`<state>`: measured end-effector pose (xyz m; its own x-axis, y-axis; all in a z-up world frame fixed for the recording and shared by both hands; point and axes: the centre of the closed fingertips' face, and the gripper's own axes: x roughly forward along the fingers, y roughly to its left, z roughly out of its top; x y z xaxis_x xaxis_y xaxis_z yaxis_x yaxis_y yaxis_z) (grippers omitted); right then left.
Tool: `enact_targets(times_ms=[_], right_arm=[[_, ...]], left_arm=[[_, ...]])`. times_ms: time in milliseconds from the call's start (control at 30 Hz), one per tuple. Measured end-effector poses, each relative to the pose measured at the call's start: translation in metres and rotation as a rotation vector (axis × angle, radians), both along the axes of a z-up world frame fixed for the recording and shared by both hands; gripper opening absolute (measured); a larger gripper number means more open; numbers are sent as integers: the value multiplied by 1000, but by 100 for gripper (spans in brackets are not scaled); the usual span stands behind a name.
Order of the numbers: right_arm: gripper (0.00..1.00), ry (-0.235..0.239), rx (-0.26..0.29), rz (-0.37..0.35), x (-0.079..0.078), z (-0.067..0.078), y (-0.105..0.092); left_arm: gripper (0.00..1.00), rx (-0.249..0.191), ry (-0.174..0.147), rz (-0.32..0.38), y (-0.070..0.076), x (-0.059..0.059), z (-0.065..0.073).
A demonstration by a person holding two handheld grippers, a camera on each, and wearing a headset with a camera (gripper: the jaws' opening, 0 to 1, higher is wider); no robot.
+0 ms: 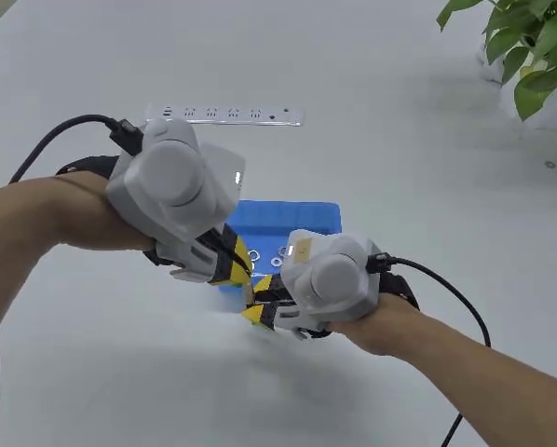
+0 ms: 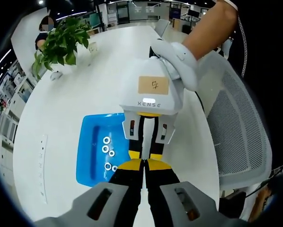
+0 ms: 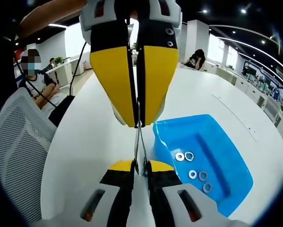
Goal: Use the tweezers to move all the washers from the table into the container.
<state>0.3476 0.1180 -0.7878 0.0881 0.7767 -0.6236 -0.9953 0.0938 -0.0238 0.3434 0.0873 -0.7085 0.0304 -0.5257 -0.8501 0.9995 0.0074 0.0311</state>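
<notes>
While left tongs (image 2: pixel 144 165) and right tongs (image 3: pixel 140 170) are both clamping tweezers (image 3: pixel 138 146) tip to tip — axis running between them — container (image 3: pixel 222 156) is sitting just beside, washers (image 3: pixel 189 156) inside.

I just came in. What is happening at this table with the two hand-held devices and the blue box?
A person holds a gripper in each hand, tip to tip, over the white table. The left gripper and the right gripper both have their jaws closed on the thin metal tweezers between them, beside the blue container. Five washers lie in the container. I can see no washer in the tweezers.
</notes>
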Motion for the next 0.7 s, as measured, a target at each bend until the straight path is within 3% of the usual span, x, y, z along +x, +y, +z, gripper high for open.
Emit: enact_targets(times_ms=[700], right_arm=[[12,-5,5,2,3,2,2]], left_arm=[[5,-3,4,6,1,2,0]])
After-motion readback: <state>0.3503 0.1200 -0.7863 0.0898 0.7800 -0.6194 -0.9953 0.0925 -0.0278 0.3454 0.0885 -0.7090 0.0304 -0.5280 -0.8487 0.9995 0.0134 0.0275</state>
